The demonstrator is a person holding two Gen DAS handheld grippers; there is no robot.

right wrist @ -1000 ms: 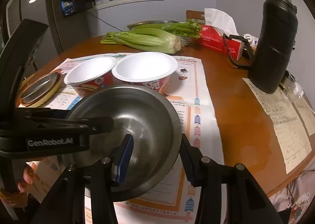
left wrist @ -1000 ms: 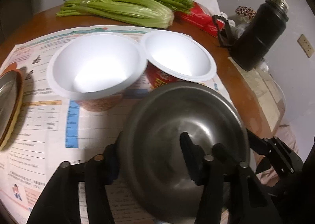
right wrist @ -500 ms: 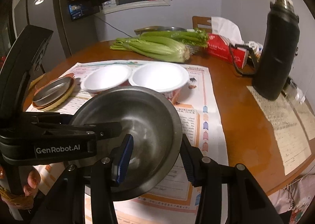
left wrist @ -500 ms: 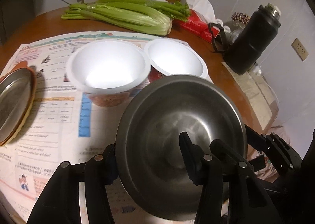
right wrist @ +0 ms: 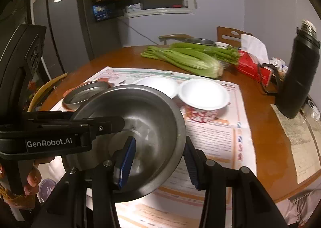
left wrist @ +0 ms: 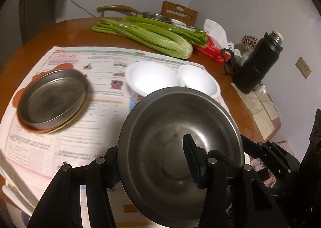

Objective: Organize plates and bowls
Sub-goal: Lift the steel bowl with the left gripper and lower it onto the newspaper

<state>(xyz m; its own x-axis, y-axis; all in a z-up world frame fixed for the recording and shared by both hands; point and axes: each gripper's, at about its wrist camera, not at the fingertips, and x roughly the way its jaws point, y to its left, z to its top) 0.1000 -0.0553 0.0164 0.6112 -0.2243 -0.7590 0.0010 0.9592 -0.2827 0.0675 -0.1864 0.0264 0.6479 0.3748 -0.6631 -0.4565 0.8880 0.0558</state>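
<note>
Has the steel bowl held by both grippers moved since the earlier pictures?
Yes. The steel bowl has risen: its rim now overlaps the left white foam bowl and the metal plate, which earlier lay clear behind it.

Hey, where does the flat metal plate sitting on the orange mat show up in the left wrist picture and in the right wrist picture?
Left wrist view: the metal plate lies at left of centre, on the newspaper, left of the two white bowls.
Right wrist view: the metal plate sits left of centre, partly hidden behind the rim of the held steel bowl.
Shared landmark: the celery at the far side of the table.
</note>
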